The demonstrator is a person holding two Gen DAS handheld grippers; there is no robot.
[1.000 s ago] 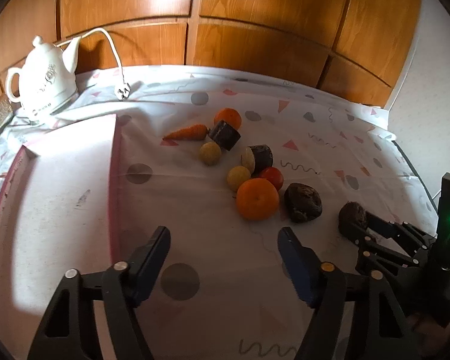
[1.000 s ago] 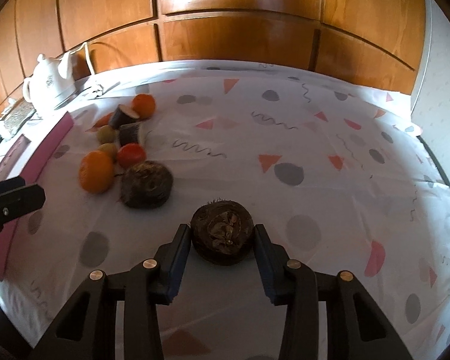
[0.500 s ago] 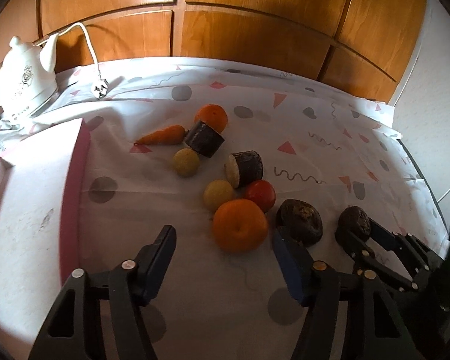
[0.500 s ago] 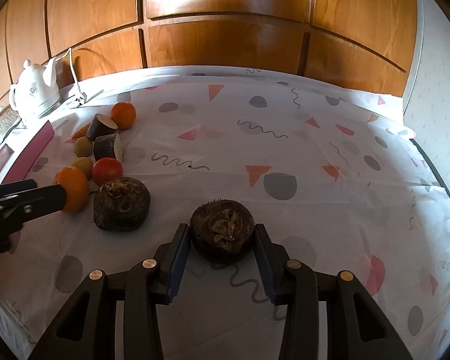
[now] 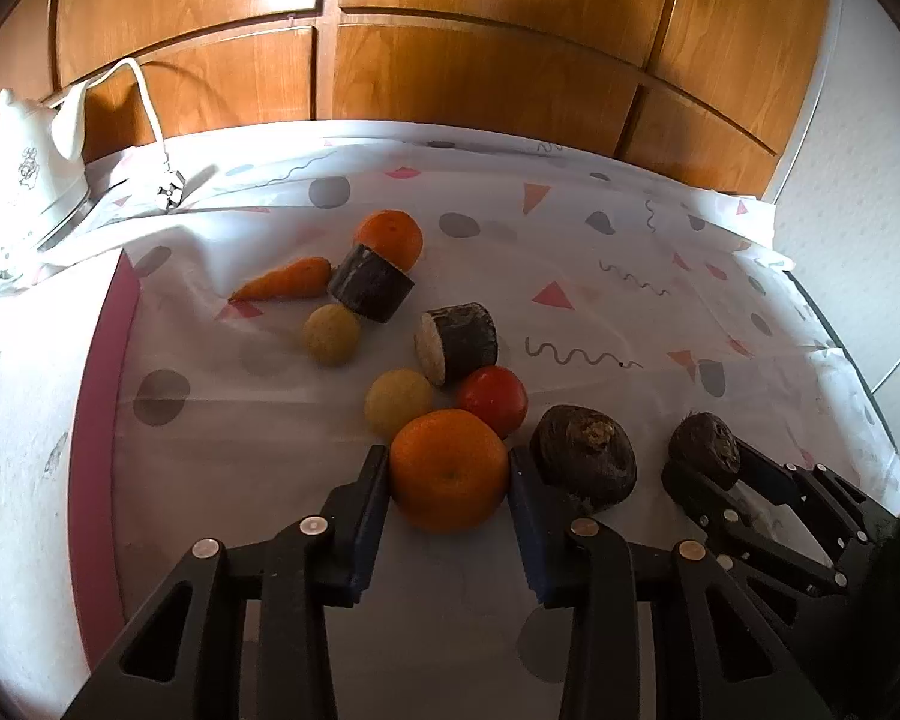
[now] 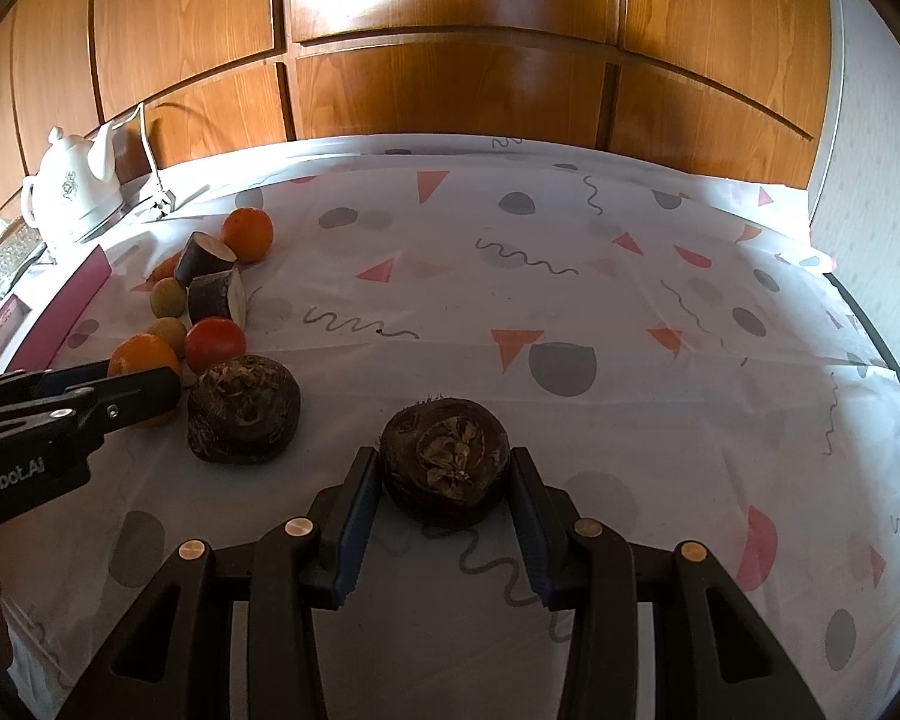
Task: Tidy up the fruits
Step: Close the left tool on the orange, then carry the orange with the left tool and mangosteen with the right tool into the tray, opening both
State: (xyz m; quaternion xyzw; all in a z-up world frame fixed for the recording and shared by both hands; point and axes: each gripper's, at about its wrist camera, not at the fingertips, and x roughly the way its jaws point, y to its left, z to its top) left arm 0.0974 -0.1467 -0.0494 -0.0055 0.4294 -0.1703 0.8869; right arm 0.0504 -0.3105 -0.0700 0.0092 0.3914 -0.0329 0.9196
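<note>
- The left gripper (image 5: pixel 448 471) has just been closing in, and now its 2 blue pads sit right against the sides of the big orange (image 5: pixel 448 468), which rests on the patterned tablecloth (image 5: pixel 600 324). Looks like a snug grip, with the orange touching the cloth.
- The right gripper (image 6: pixel 447 468) has its pads pressed on both sides of a dark, rough round root (image 6: pixel 444 459) with a dried-up crown facing the camera. It's down on the cloth too, near the front edge.
- Just beside that, between the 2 grippers, sits a second dark root (image 6: pixel 243 411), not held by anything. In the left wrist view it's right up against the outer side of the left gripper's right finger.
- Behind the big orange: a red tomato (image 5: pixel 492 399) and a yellowish round fruit (image 5: pixel 397 401), both touching or almost touching it.
- Further back there's a cut dark chunk with a pale face (image 5: pixel 456 342), another yellowish ball (image 5: pixel 332 333), a second dark chunk (image 5: pixel 371 283), a carrot (image 5: pixel 285 280) and a smaller orange (image 5: pixel 390 237).
- Off to the left is a white board with a dark pink edge (image 5: pixel 99 420), nothing on the part I can see.
- A white kettle (image 5: pixel 21 174) with its cord stands in the far left corner, against the wood panelling (image 5: pixel 480 72).
</note>
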